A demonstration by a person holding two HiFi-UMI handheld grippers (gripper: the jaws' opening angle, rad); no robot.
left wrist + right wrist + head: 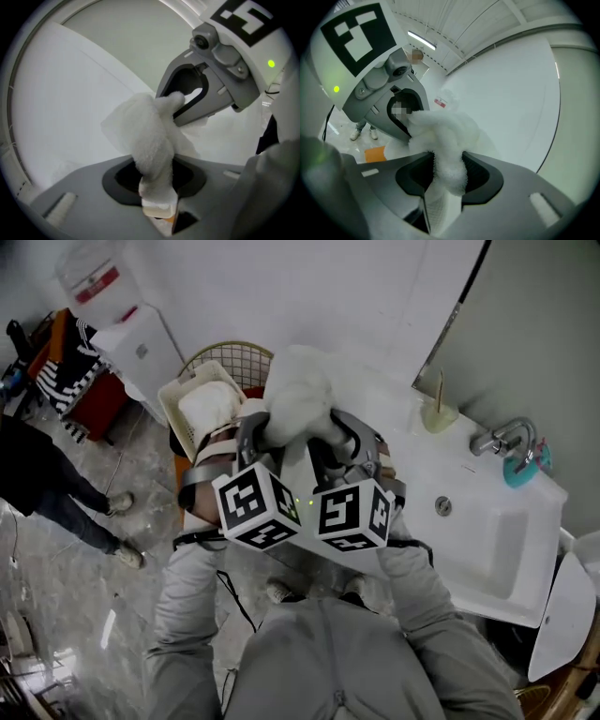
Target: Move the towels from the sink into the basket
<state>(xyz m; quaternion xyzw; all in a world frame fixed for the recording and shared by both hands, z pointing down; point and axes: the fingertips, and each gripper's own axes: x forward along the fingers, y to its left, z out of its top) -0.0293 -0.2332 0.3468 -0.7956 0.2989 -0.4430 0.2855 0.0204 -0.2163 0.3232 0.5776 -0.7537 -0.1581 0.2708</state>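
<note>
White sink, white walls, seemingly marble floor.

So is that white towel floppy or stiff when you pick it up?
Probably floppy: the towel bunches and folds between the left gripper and right gripper instead of holding a shape. It looks fluffy, so it is likely light and not slippery; both jaws pinch it firmly.

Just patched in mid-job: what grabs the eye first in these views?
A fluffy white towel is bunched between the left gripper and right gripper, both shut on it, held up left of the white ceramic sink. Beyond it, a cream plastic basket already holds a second white towel.
</note>
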